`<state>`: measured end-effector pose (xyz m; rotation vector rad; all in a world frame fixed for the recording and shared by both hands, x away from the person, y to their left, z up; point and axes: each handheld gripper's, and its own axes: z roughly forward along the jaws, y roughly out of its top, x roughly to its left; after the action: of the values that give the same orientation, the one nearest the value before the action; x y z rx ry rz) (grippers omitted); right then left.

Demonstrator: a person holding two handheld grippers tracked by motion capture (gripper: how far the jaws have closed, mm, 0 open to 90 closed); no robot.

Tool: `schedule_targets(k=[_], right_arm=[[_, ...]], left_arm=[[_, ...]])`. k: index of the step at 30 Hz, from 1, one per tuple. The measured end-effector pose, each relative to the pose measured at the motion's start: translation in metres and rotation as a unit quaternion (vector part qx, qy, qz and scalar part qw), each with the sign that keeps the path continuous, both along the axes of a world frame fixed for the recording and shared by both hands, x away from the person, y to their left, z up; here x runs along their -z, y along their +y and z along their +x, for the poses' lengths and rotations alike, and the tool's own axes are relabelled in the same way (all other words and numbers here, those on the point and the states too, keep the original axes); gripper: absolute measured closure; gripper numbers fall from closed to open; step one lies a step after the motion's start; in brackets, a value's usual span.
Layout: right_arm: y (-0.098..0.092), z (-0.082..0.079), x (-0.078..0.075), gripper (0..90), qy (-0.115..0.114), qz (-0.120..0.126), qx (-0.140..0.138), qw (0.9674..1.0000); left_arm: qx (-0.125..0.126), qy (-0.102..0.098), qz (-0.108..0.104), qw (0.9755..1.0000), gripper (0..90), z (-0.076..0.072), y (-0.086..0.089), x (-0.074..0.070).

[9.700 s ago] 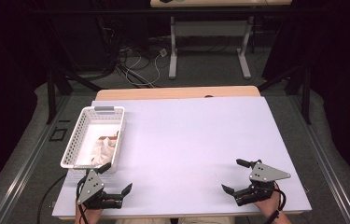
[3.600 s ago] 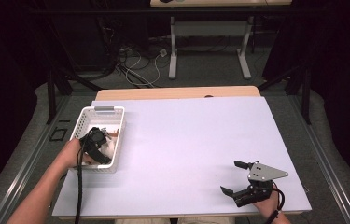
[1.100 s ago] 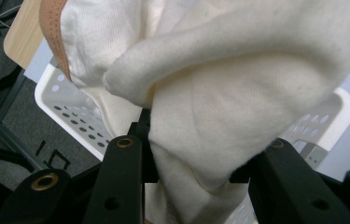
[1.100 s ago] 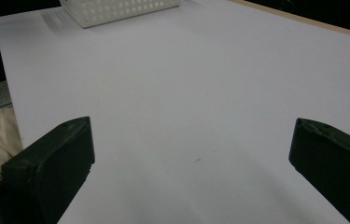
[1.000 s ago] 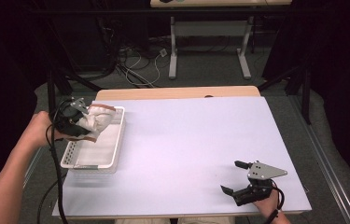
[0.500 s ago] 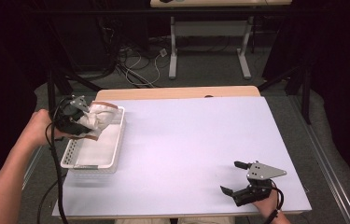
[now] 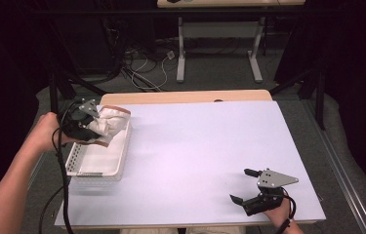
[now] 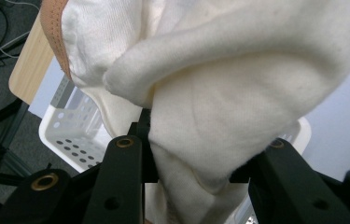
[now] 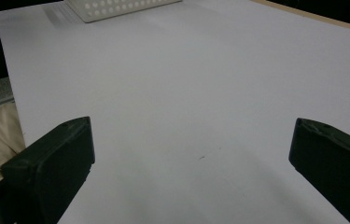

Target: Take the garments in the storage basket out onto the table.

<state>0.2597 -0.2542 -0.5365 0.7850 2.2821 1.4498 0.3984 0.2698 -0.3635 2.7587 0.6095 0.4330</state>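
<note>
Item: cream cloth [image 8: 238,88] with tan trim, pinched in my left claw [image 8: 196,158], lifted above the far end of the white perforated basket [image 7: 100,161]. Right claw [image 7: 246,187] spread, idle on the bench [image 7: 195,146]. Removal done; placement outstanding, I judge.

Black grippers: left gripper [image 7: 84,127], right gripper [image 7: 247,190]; grey three-cornered plates, brass-ringed screw holes, black cables.

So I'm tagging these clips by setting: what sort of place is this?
Probably a lab recording bay: black curtains, loose floor cables, and a white-topped table holding one perforated white plastic basket.
</note>
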Motion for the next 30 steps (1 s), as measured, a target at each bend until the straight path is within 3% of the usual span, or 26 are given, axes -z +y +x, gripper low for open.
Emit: schedule_targets(k=[30], right_arm=[[0.0,0.0,0.002,0.0,0.008,-0.006,0.002,1.0]], left_arm=[[0.043,-0.006,-0.006,0.999,66.4,0.006,-0.04,-0.006]])
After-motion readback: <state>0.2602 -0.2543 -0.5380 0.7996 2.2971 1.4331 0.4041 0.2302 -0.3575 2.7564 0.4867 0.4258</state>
